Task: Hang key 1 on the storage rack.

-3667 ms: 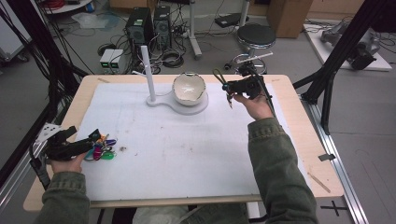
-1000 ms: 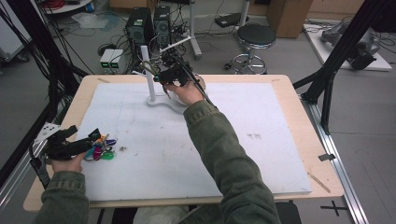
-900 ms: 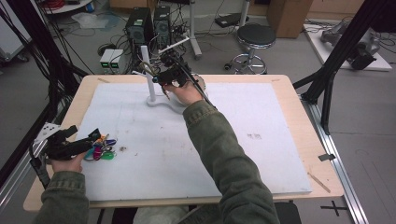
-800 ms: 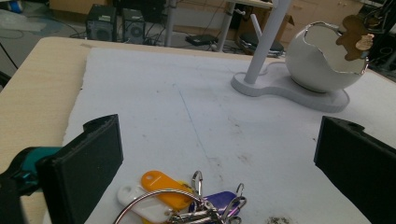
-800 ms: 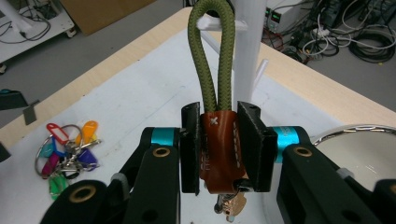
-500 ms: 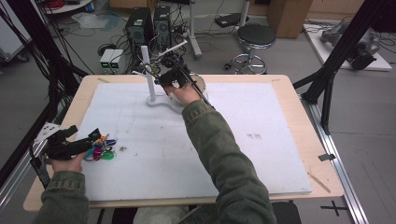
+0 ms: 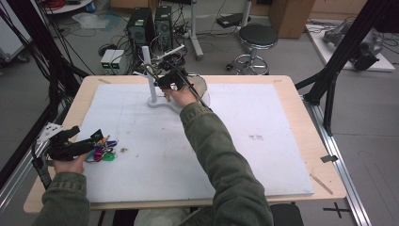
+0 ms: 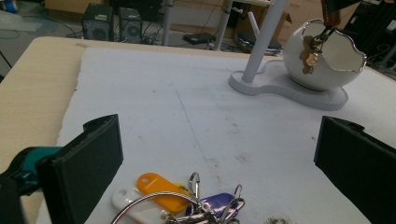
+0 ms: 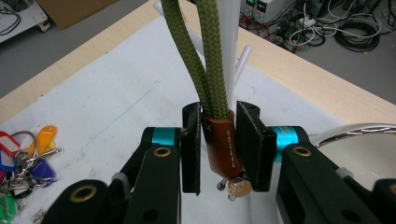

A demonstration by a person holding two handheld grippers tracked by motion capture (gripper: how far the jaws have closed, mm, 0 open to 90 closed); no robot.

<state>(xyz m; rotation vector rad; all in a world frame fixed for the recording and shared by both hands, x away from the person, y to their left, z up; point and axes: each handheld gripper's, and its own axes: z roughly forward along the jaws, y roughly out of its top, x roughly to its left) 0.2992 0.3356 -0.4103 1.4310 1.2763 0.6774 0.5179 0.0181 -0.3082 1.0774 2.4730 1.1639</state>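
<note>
White table mat [image 7: 263, 117], right gripper [image 9: 219, 140] jaws clamped on keychain strap [image 9: 219, 140], left gripper [image 8: 219, 163] jaws apart

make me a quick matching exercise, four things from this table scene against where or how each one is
Things:
1. keychain strap
2. bunch of tagged keys
3. white stand post
4. egg-shaped bowl

Places or states:
A. upright on the white base
B. clamped between the right gripper's jaws
C. on the base, jagged rim, open at the top
D. lying on the mat between the left gripper's open jaws

Pairs: 1-B, 2-D, 3-A, 4-C

One overhead camera, two close tongs-mounted cameras, sharing the table [image 7: 291, 127].
</note>
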